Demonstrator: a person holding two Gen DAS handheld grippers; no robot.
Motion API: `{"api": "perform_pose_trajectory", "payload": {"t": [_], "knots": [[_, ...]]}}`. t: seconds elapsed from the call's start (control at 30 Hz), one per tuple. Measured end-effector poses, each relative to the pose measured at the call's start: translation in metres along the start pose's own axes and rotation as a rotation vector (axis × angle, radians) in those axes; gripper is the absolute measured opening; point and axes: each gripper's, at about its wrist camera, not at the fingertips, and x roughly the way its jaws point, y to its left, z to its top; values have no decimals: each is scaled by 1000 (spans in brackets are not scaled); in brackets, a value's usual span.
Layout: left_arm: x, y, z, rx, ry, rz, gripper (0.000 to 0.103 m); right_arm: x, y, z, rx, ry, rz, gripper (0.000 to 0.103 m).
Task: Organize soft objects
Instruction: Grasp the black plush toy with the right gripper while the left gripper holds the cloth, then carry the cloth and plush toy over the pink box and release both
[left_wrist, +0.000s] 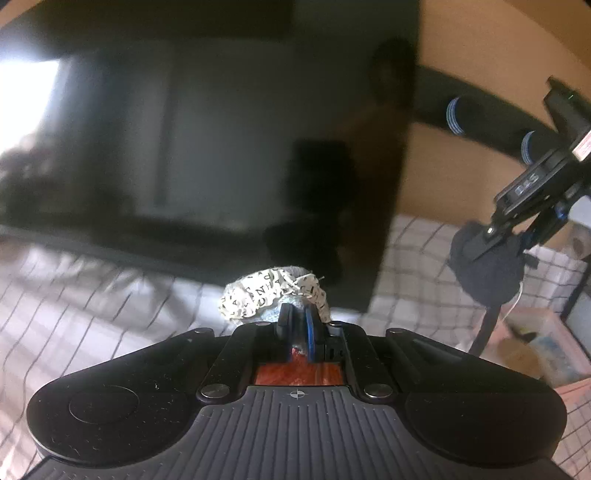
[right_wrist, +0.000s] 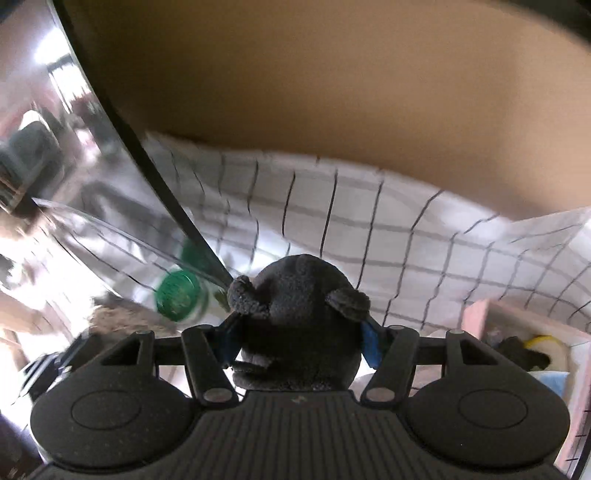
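Plush toy (right_wrist: 299, 325), dark, sat pinched in right gripper (right_wrist: 299, 341) at lower centre; left gripper (left_wrist: 298, 326) was clamped on a lettered cloth bundle (left_wrist: 273, 297). Likely carrying: keep both squeezes firm, lower into pink bin (right_wrist: 476, 317) at right edge.

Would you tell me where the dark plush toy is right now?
The dark plush toy is gripped by the right gripper, held above the checked cloth; the left wrist view shows it at the right, beside the black screen.
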Motion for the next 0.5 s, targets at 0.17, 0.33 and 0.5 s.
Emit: {"api": "perform_pose_trajectory", "payload": {"t": [0.17, 0.33, 0.5], "knots": [[-8, -41, 20, 31, -53, -81, 9, -78, -28, -14, 9, -158, 11, 62], [-15, -101, 36, 109, -96, -184, 9, -140, -67, -36, 36, -292, -27, 62], [-10, -158, 48, 156, -98, -300, 9, -176, -112, -67, 88, -378, -99, 62]]}}
